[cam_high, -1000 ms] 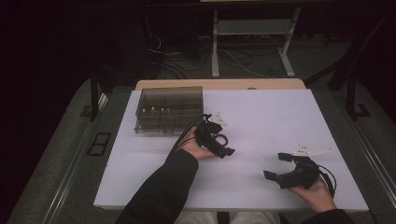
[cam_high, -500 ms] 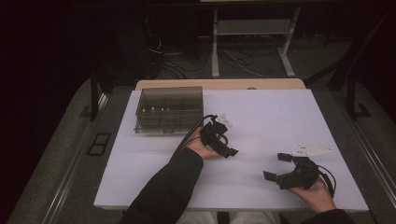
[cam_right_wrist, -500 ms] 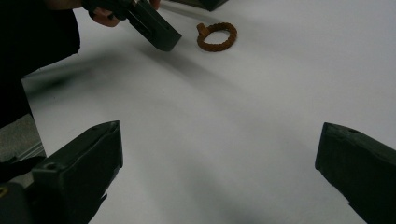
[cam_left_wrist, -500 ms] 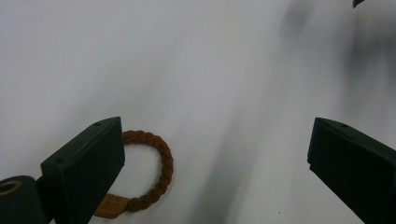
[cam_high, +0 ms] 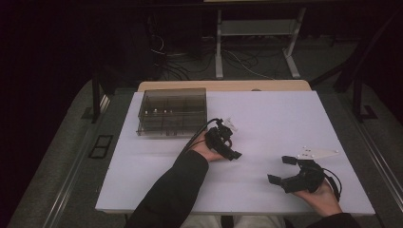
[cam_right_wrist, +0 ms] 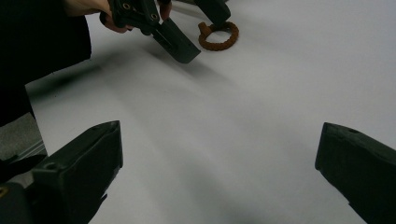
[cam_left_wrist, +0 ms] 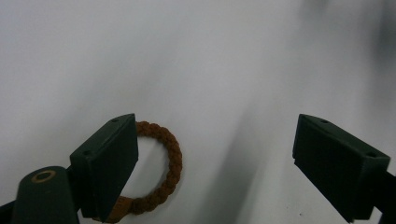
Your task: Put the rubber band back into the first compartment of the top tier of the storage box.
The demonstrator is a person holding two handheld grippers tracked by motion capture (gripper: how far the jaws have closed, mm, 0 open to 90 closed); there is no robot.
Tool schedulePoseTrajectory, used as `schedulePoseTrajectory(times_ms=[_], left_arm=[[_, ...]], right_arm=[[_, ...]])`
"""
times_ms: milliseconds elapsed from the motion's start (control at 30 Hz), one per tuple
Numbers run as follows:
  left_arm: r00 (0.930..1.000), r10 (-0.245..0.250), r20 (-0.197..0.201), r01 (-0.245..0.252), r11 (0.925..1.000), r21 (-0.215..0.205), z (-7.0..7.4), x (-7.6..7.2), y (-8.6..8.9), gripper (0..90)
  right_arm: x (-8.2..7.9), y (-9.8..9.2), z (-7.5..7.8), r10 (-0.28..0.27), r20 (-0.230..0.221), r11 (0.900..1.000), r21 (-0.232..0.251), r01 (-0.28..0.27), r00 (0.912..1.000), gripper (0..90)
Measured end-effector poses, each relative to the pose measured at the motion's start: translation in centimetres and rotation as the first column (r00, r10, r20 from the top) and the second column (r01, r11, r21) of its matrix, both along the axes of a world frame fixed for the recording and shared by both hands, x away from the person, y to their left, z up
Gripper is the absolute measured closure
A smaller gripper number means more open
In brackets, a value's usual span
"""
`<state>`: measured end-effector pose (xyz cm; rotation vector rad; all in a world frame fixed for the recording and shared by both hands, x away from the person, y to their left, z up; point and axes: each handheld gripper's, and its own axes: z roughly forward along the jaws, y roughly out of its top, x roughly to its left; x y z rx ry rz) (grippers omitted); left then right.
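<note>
Left gripper (cam_left_wrist: 215, 158): jaws spread wide, nothing between them yet. One jaw sits over the edge of a brown braided ring (cam_left_wrist: 161, 175) lying flat on the white tabletop (cam_left_wrist: 210, 60); the other jaw stands well clear across bare surface. In the right gripper view the same ring (cam_right_wrist: 219, 37) lies just beside the tips of the left gripper (cam_right_wrist: 198, 35), one jaw touching or nearly touching its rim — cannot tell which.

Right gripper (cam_right_wrist: 219, 172): jaws spread, holding nothing, pointed across open tabletop toward the ring, well apart from it.

Handling estimate: the ring looks like braided cord — light, soft, likely to flatten or slide if pushed sideways. A small tab or knot shows at one side. Best hold is probably a pinch across the cord's thickness at one point of the loop, or at the tab, jaws coming straight down.

High view: left gripper (cam_high: 223, 142) near the table's middle, just in front of the clear compartment box (cam_high: 172, 112); right gripper (cam_high: 297, 175) at the near right.

Versus earlier frames — the left hand has shifted slightly toward the centre and tipped lower; the right hand and the box are unchanged.
</note>
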<state>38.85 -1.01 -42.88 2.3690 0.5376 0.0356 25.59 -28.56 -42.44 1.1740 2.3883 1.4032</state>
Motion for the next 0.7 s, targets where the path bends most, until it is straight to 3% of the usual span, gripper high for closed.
schedulePoseTrajectory(times_ms=[33, 133, 267, 367, 500, 567, 600, 700], left_arm=[[0.9998, -0.02, 0.002, 0.02, 0.9995, 0.026, 0.05, 0.12, 0.11, 13.9], [0.9997, -0.022, 0.008, 0.021, 0.9985, 0.051, -0.08, 0.1, 0.04, 15.9], [0.9999, 0.014, -0.001, -0.014, 0.9994, 0.031, -0.45, -0.07, -0.21, 19.5], [0.9996, -0.026, 0.005, 0.026, 0.9958, 0.088, -0.43, 0.25, -0.02, 21.3], [0.9998, -0.021, -0.001, 0.021, 0.9958, 0.089, -0.55, 0.31, -0.02, 25.1], [0.9998, 0.021, -0.007, -0.02, 0.9986, 0.048, -0.77, 0.11, -0.24, 27.2], [1.0, -0.009, 0.002, 0.009, 0.9967, 0.081, -0.64, 0.31, -0.05, 28.5], [0.9998, -0.015, 0.015, 0.013, 0.9952, 0.097, -0.66, 0.35, -0.03, 32.7]], right_arm=[[0.0, 0.0, 0.0, 0.001, 0.0, 1.0, 0.0, -0.001, 1.0, 0.1], [0.01, 0.01, -0.01, 0.002, 0.001, 1.0, -0.001, -0.002, 1.0, 0.1], [0.01, 0.04, -0.03, 0.004, 0.0, 1.0, -0.001, -0.004, 1.0, 0.1], [0.01, 0.04, -0.03, 0.004, 0.0, 1.0, -0.002, -0.004, 1.0, 0.1], [0.01, 0.05, -0.04, 0.005, 0.0, 1.0, -0.002, -0.005, 1.0, 0.1], [0.02, 0.06, -0.05, 0.007, 0.001, 1.0, -0.003, -0.007, 1.0, 0.1], [0.02, 0.07, -0.05, 0.007, 0.001, 1.0, -0.003, -0.007, 1.0, 0.1], [0.01, 0.06, -0.04, 0.006, 0.0, 1.0, -0.002, -0.006, 1.0, 0.1]])
